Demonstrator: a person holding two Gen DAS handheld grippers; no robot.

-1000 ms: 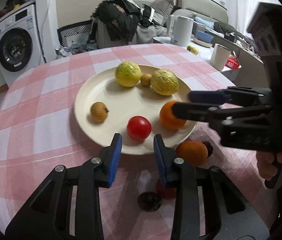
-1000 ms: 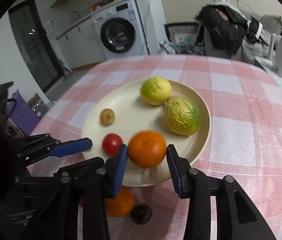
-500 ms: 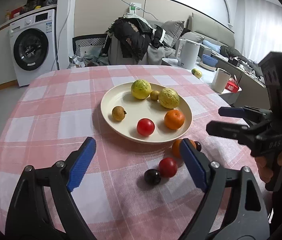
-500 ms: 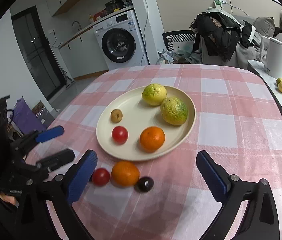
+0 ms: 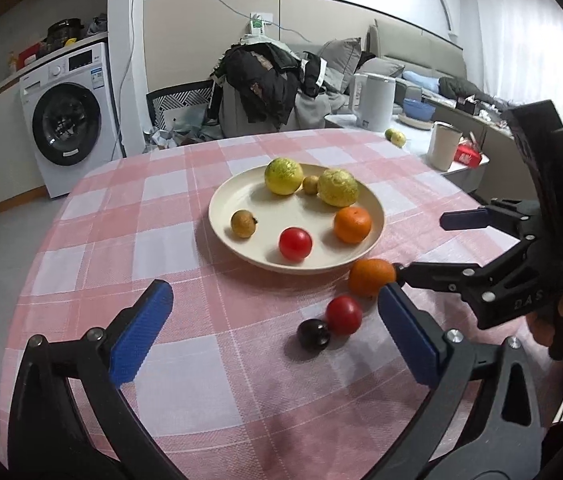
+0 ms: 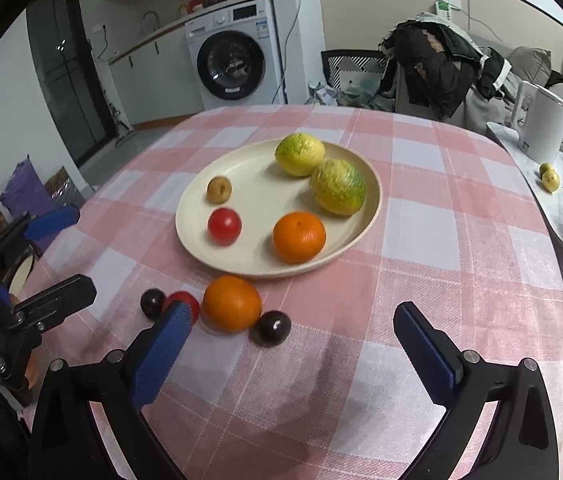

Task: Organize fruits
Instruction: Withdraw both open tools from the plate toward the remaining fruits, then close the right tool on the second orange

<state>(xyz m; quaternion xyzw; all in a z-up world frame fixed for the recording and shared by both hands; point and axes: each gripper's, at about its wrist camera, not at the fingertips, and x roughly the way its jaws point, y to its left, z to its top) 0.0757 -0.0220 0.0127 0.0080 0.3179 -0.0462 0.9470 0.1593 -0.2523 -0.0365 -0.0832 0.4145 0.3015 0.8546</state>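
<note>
Both grippers have drawn back from the plate since a second ago, when each was close over it, the right around the orange now lying there; their jaws have just been opening and now stand wide apart with nothing between them. From its own camera the left gripper (image 5: 273, 328) hovers above the pink checked cloth of the bench (image 5: 129, 240), and the right gripper (image 6: 293, 340) hangs likewise at the near edge.

Just ahead of them, on the cloth, lie a loose orange (image 6: 232, 303), a red tomato (image 5: 343, 315) and two dark plums, one (image 6: 272, 328) beside the orange, the other (image 6: 152, 302) next to the tomato.

Beyond sits the cream plate (image 6: 249, 264), holding an orange (image 6: 299, 237), a tomato (image 6: 224, 226), a small brown fruit (image 6: 219, 189), two yellow-green citrus fruits (image 6: 299, 154) (image 6: 337, 187), and, in the left view, another small brown fruit (image 5: 310, 184) between them.
</note>
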